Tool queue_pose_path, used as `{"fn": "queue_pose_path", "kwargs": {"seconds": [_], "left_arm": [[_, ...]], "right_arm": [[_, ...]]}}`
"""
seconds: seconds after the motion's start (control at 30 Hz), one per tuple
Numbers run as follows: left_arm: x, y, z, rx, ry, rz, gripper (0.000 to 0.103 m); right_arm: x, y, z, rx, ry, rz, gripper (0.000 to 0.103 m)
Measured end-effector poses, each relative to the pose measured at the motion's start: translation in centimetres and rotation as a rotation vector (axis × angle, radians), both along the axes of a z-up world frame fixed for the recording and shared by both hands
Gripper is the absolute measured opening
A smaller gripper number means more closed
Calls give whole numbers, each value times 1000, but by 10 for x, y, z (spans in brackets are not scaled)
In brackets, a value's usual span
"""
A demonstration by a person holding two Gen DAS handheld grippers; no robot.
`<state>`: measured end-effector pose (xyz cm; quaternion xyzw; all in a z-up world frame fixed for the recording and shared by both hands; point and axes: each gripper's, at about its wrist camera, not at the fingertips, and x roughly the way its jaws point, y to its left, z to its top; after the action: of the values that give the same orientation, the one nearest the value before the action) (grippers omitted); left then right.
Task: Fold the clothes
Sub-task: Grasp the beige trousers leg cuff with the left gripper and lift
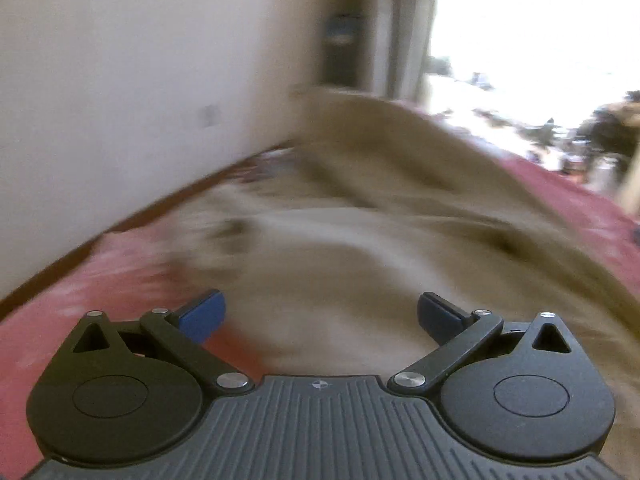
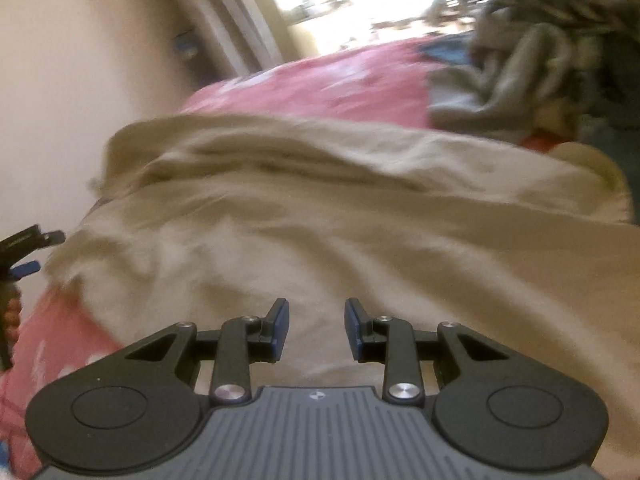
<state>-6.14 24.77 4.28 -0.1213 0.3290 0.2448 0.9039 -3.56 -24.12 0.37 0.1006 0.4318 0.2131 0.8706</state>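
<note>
Pink bedding [image 1: 80, 276] covers a bed that runs along a pale wall [image 1: 120, 80], with a brown strip at the wall's foot and a bright doorway [image 1: 520, 20] at the far end; both views are smeared by blur.

Left wrist view: a beige garment [image 1: 360, 216] lies spread over the bedding, rumpled, one fold raised toward the far end; the left gripper [image 1: 320, 314] hangs just over the near part of the cloth, its blue pads [image 1: 202, 316] far apart with nothing between them; whether the pads touch the cloth I cannot tell.

Right wrist view: the same garment [image 2: 320, 208] fills the middle, its far edge bunched into a ridge, pink bedding [image 2: 320, 80] showing beyond it and at the lower left; a heap of grey clothes [image 2: 520, 60] sits at the far right, just beside the garment's corner; the right gripper [image 2: 316, 330] is over the near cloth, jaws parted by a moderate gap, gripping nothing; the left gripper [image 2: 30, 252] shows at the left edge, beside the garment's border, its state unclear from here.
</note>
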Motion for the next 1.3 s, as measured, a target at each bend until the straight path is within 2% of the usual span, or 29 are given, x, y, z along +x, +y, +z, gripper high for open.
{"fn": "queue_pose_path", "kwargs": {"seconds": [0.07, 0.13, 0.2, 0.3, 0.37, 0.43, 0.5, 0.63, 0.8, 0.9, 0.97, 1.0, 1.03, 1.1, 1.17, 1.2, 1.3], "left_arm": [[-11, 18, -5, -15, 31, 58, 100], [-18, 33, -13, -108, 28, 84, 99], [-23, 45, -20, -205, 5, 112, 96], [-19, 61, -29, -302, -24, 109, 95], [-13, 71, -38, -361, -33, 99, 94], [-10, 81, -47, -411, -73, 120, 94], [-8, 91, -51, -448, -139, 161, 94], [4, 117, -59, -489, -234, 209, 93], [24, 121, -60, -422, -243, 212, 78], [24, 115, -59, -383, -253, 241, 59], [24, 111, -57, -359, -270, 234, 37], [24, 108, -54, -337, -271, 227, 32], [25, 105, -51, -315, -266, 220, 20], [24, 100, -42, -273, -263, 205, 14], [21, 97, -31, -234, -263, 191, 7], [19, 96, -25, -215, -262, 183, 7], [5, 90, -3, -162, -242, 149, 7]], "right_arm": [[-6, 10, -2, 34, 35, 65, 35], [-12, 22, -4, 104, 88, 144, 35], [-18, 30, -7, 216, 172, 211, 35], [-28, 35, -18, 329, 315, 288, 35], [-30, 33, -30, 333, 407, 246, 35], [-28, 23, -46, 345, 487, 141, 31], [-23, 8, -56, 420, 534, 22, 31], [-17, -16, -50, 435, 465, -171, 29], [-21, -30, -56, 520, 463, -310, 28], [-25, -28, -60, 549, 442, -361, 22], [-25, -31, -63, 569, 439, -398, 17], [-23, -32, -65, 569, 442, -412, 12], [-22, -32, -67, 569, 445, -425, 10], [-17, -26, -62, 498, 409, -396, 4], [-15, -16, -47, 398, 326, -312, 3], [-14, -11, -39, 348, 285, -270, 2], [-13, -23, -31, 365, 301, -233, 2]]}}
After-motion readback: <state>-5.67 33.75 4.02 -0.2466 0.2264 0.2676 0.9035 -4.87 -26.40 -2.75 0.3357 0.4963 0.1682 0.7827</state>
